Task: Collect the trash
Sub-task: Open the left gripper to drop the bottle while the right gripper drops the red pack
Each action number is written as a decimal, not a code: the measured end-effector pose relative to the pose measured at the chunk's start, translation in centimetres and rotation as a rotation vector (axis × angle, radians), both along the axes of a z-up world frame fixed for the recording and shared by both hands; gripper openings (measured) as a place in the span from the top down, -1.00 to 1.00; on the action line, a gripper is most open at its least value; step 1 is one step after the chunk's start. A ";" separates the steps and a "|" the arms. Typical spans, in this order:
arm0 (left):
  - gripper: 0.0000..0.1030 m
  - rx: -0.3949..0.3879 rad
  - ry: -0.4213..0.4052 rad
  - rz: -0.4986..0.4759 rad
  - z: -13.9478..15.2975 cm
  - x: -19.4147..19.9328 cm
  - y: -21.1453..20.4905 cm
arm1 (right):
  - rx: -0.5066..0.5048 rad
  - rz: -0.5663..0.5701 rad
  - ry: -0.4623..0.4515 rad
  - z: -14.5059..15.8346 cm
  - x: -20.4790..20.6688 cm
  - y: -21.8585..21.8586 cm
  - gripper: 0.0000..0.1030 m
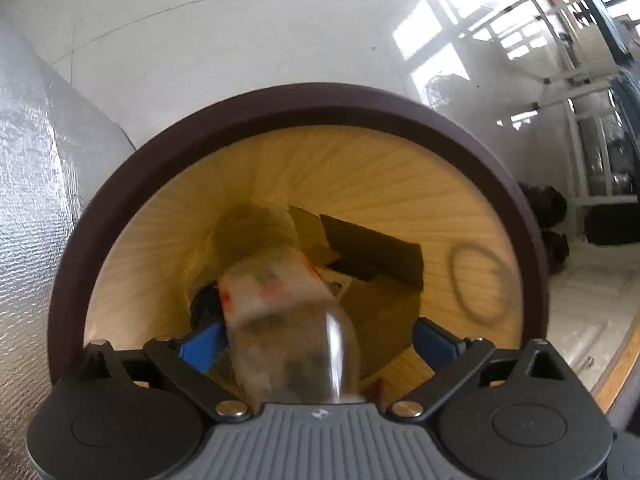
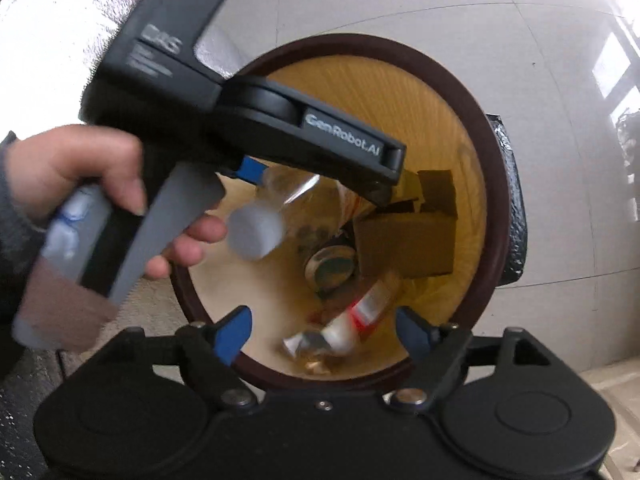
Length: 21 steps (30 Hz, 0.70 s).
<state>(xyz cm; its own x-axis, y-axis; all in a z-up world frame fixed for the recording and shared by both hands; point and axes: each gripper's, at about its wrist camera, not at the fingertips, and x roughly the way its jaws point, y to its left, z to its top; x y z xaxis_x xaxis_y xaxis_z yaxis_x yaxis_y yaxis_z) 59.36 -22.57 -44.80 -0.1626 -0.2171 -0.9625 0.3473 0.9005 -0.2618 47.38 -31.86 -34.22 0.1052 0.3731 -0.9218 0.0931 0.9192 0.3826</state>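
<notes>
White floor tiles surround the wood-lined bin (image 1: 320,168). Over it, the left gripper (image 1: 316,338) spreads wide; a clear plastic bottle (image 1: 288,320) sits loose between. The right gripper (image 2: 324,330) gapes empty.

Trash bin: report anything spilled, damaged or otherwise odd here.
Nothing is spilled. The clear plastic bottle sits between the left tongs, which are open, above the trash bin, so it looks mid-release. Cardboard box, can and wrappers lie inside. The right tongs are open and empty.
</notes>
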 end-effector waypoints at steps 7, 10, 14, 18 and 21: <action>-0.93 -0.028 -0.006 -0.003 2.0 -0.5 0.5 | -0.020 -0.005 -0.009 1.1 -0.4 -0.3 -0.58; -0.97 -0.031 -0.016 0.005 3.2 -0.5 1.4 | -0.037 0.003 -0.025 1.8 -0.3 -0.7 -0.59; -1.00 -0.059 -0.032 0.032 4.9 -1.7 1.3 | -0.056 0.031 -0.060 2.7 -0.8 -0.4 -0.63; -1.00 -0.083 -0.063 0.058 7.2 -2.5 2.4 | -0.071 0.049 -0.096 3.4 -1.4 0.2 -0.67; -1.00 -0.103 -0.091 0.090 9.2 -3.5 3.4 | -0.079 0.047 -0.121 4.4 -2.1 -0.1 -0.75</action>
<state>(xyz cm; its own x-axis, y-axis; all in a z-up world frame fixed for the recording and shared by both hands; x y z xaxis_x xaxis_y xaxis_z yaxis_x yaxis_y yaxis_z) 55.90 -19.21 -35.56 -0.0515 -0.3251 -0.9443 0.2926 0.8991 -0.3255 45.23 -31.92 -29.82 0.2015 0.3068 -0.9302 0.0072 0.9492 0.3146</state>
